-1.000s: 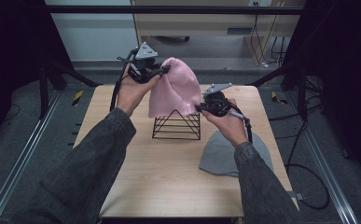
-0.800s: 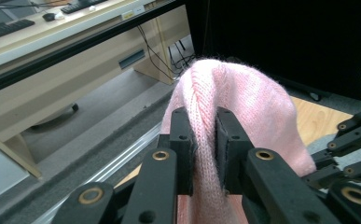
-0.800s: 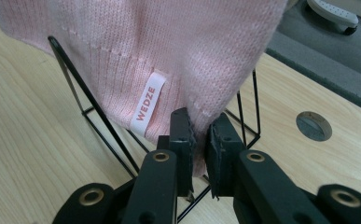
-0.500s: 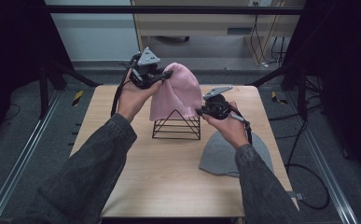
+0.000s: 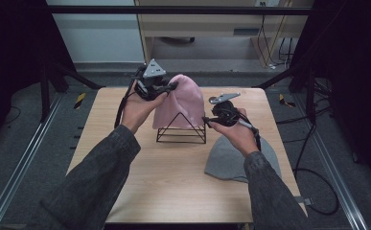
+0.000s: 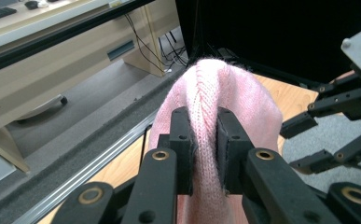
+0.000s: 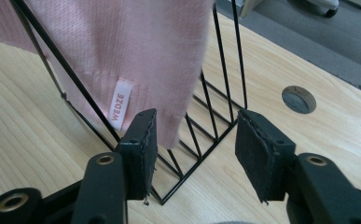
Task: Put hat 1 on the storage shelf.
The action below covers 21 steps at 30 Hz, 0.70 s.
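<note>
My left gripper [image 5: 172, 86] is shut on the top of a pink knit beanie [image 5: 176, 103], with a ridge of knit pinched between its pads [image 6: 205, 122]. The beanie [image 6: 243, 102] hangs over a black wire triangular stand [image 5: 180, 134] at the middle of the table. To the stand's right, my right gripper [image 5: 205, 121] has just been opening its jaws. The beanie's lower hem [image 7: 122, 51], with its white label, hangs just inside the left pad, and the pads [image 7: 194, 128] do not press it. The stand's wires [image 7: 215, 126] run between the jaws.
A grey beanie [image 5: 226, 158] lies flat on the wooden table [image 5: 173, 191] under my right forearm. A round hole [image 7: 298, 99] sits in the tabletop past the stand. A desk and cables stand beyond the far edge.
The right gripper's jaws have spread apart and let go of the pink beanie's hem. The left gripper has sunk a little with the beanie's top still in it.
</note>
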{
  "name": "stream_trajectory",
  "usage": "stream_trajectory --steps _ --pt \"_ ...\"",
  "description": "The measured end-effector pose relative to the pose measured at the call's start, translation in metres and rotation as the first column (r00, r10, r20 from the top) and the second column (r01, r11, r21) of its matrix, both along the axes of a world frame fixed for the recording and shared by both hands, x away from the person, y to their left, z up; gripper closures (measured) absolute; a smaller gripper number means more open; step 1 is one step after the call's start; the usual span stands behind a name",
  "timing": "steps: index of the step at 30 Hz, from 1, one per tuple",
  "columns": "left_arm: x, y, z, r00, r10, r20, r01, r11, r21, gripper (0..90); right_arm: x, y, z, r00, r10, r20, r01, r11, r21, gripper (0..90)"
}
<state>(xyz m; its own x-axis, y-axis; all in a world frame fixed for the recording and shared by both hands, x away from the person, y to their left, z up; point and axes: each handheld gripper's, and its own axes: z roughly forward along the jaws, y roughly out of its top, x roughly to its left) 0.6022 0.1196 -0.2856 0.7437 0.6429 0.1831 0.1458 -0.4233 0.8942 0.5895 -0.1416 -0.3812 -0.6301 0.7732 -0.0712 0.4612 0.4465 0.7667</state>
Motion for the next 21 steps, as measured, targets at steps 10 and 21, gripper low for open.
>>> stream_trajectory --steps 10,21 --pt "-0.002 -0.001 -0.017 0.9996 -0.011 -0.026 0.011 0.9999 0.006 77.8 0.0 -0.006 0.0 0.9999 -0.017 -0.001 0.017 1.0 -0.012 44.4" --pt "-0.005 0.0 -0.046 0.9968 -0.021 -0.077 0.024 0.9988 0.042 76.5 0.0 -0.021 -0.01 0.9987 -0.044 -0.025 0.044 0.998 -0.033 42.3"
